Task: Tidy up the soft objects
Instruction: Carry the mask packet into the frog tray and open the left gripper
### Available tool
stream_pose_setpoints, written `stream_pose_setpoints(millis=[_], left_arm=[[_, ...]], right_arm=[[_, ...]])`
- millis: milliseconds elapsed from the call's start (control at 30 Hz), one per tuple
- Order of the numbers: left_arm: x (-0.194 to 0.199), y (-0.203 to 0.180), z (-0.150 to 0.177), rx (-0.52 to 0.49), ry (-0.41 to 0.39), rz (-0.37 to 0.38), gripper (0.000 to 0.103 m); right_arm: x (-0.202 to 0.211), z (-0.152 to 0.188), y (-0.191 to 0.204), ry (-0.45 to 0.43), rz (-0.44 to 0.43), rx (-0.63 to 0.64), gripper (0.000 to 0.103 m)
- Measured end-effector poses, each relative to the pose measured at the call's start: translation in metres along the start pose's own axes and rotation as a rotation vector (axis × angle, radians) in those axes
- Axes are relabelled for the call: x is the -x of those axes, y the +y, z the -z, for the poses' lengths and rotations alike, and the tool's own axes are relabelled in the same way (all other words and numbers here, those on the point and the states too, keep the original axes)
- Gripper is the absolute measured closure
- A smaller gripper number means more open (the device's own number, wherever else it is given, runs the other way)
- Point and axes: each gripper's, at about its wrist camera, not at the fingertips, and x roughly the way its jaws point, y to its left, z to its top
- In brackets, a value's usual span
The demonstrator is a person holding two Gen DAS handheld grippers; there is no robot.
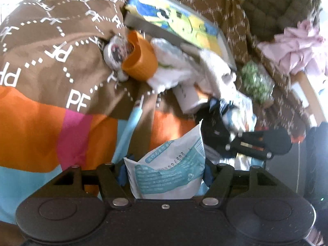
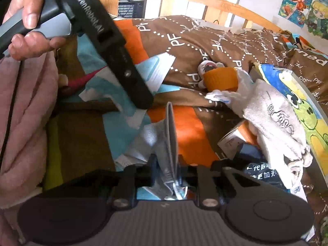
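Note:
My left gripper [image 1: 165, 172] is shut on a white and teal tissue packet [image 1: 172, 172], held above the bed. The packet also shows in the right wrist view [image 2: 157, 71], behind the left gripper's black body [image 2: 114, 49]. My right gripper [image 2: 167, 174] is shut on a thin grey fabric piece [image 2: 171, 135] that stands on edge between its jaws. The right gripper's black body shows in the left wrist view [image 1: 256, 141]. A white cloth [image 2: 272, 119] lies on the clutter at the right.
A brown, orange and blue patterned quilt [image 1: 61, 47] covers the bed. An orange cup [image 1: 141, 59], a cartoon picture board [image 1: 178, 20], a small white box [image 1: 188, 98], pink clothes [image 1: 297, 49] and a pink towel [image 2: 26, 112] lie around. A wooden bed rail [image 2: 225, 6] runs behind.

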Motion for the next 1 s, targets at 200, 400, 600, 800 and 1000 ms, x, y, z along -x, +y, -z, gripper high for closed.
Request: stream_pose_setpoints(millis=[200,400,600,800,1000], left_arm=[[0.012,-0.001,-0.003,0.008,-0.095,0.014,0.035],[0.028,-0.002,-0.006,0.019,-0.219,0.032,0.035],[0.041,-0.007,-0.018,0.023,-0.359,0.011,0.035],[0.035,-0.019,-0.045,0.027,-0.463,0.006,0.035],[0.005,-0.042,-0.089,0.014,-0.5,0.023,0.035]], right_arm=[[0.01,-0.003,-0.001,-0.05,0.035,-0.003,0.091],[0.032,-0.007,-0.013,-0.181,0.099,-0.073,0.091],[0.053,-0.008,-0.034,-0.308,0.202,-0.184,0.091],[0.071,-0.003,-0.065,-0.419,0.334,-0.351,0.091],[0.075,0.009,-0.117,-0.464,0.43,-0.548,0.091]])
